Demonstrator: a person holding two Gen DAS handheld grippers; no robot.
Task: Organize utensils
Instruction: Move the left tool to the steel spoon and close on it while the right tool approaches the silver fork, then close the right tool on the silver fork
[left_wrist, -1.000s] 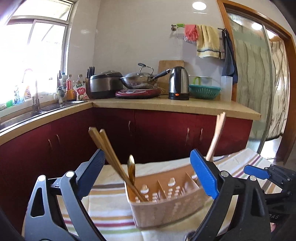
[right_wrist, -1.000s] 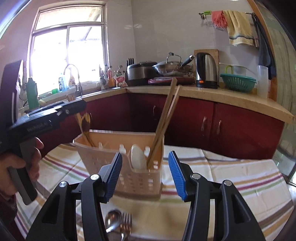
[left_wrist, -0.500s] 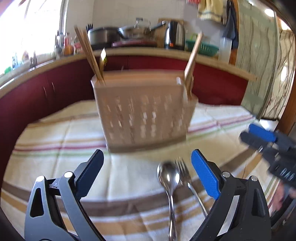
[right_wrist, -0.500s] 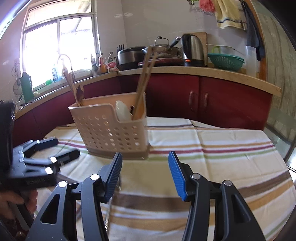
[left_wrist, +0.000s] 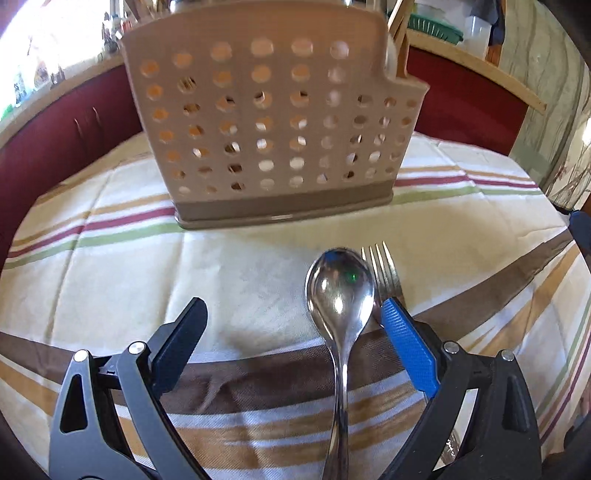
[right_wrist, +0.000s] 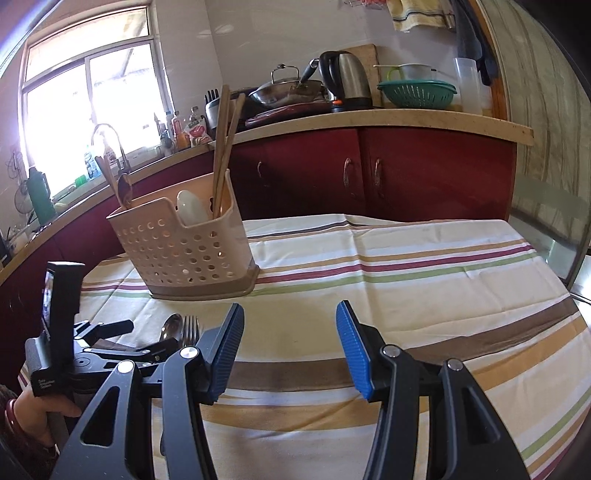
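Note:
A steel spoon (left_wrist: 340, 295) and a fork (left_wrist: 384, 269) lie side by side on the striped tablecloth. My left gripper (left_wrist: 293, 325) is open, low over the cloth; the spoon's neck lies between its fingers, the fork by the right finger. A beige perforated utensil caddy (left_wrist: 273, 122) stands behind them, holding chopsticks and a white spoon. In the right wrist view the caddy (right_wrist: 184, 247), spoon (right_wrist: 171, 326), fork (right_wrist: 191, 326) and left gripper (right_wrist: 129, 338) show at left. My right gripper (right_wrist: 290, 347) is open and empty over the cloth.
The striped tablecloth (right_wrist: 406, 280) covers the table. Red kitchen cabinets (right_wrist: 351, 173) and a counter with a kettle (right_wrist: 347, 79), wok and green colander (right_wrist: 415, 92) stand behind. A sink and window are at far left.
My left gripper has dropped low and moved forward to straddle the spoon. The right gripper has pulled back from the caddy and to the right.

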